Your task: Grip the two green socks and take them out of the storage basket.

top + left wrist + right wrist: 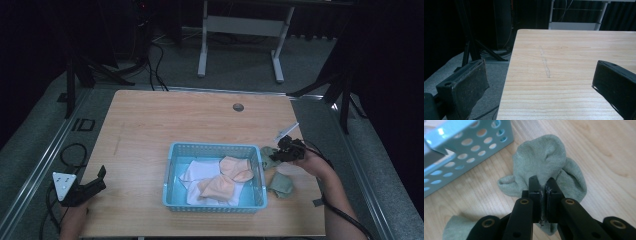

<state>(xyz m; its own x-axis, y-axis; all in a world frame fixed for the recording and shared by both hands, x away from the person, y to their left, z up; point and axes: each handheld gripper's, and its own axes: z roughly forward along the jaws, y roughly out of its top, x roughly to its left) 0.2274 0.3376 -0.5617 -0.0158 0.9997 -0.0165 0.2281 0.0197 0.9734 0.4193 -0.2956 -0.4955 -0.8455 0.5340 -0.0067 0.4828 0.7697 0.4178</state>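
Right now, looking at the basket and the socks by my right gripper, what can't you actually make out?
- Basket contents, high view: white and peach cloth overlap, so the count is unclear.
- Gripped green sock, right gripper view: the right gripper covers its near part.
- Second green sock, right gripper view: cut off by the bottom edge.
- Left gripper, high view: too small and dark to show its pads; the left gripper view shows its jaws wide apart.

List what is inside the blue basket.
The blue basket holds two peach socks lying on top of white socks. How many white ones there are, and anything beneath the pile, is covered. Two green socks lie outside it.
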